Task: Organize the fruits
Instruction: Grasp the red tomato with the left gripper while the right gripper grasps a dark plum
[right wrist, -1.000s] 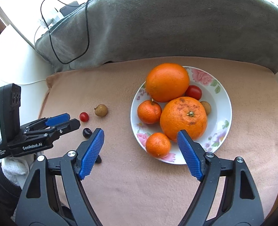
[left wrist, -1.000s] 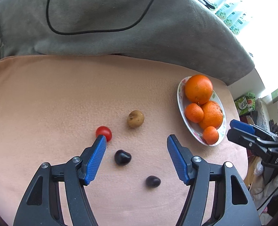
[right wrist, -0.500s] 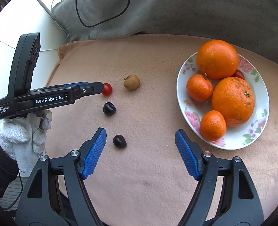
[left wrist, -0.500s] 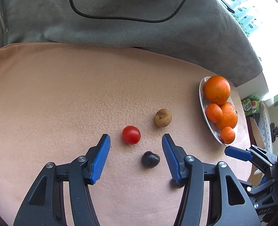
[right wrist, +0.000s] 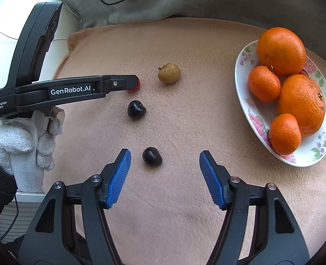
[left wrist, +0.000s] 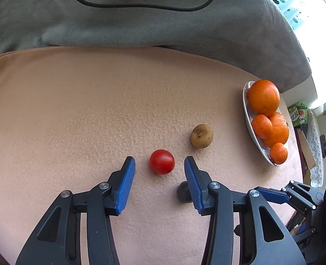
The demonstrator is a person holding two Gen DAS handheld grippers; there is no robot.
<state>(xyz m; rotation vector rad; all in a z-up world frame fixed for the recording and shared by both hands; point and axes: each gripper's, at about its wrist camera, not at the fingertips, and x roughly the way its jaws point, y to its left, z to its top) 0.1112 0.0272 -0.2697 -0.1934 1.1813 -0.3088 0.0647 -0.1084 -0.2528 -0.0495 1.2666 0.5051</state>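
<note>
A red cherry tomato [left wrist: 162,161] lies on the beige cushion between the blue pads of my open left gripper [left wrist: 160,168], untouched. A brown longan [left wrist: 201,136] sits just beyond it to the right. A dark cherry [left wrist: 183,192] is half hidden behind the right finger. In the right wrist view my right gripper [right wrist: 164,163] is open, with a dark cherry [right wrist: 152,156] between its fingertips, nearer the left pad. A second dark cherry [right wrist: 136,109] and the longan [right wrist: 169,73] lie farther off. The left gripper [right wrist: 127,84] covers the tomato there.
A floral plate [right wrist: 260,123] at the right holds several oranges and tangerines [right wrist: 301,105]; it also shows in the left wrist view [left wrist: 251,128]. A grey blanket [left wrist: 163,22] with a black cable lies behind the cushion. A gloved hand [right wrist: 26,137] holds the left gripper.
My left gripper moved forward and narrowed around the red tomato. My right gripper swung left from the plate and came down over the near dark cherry.
</note>
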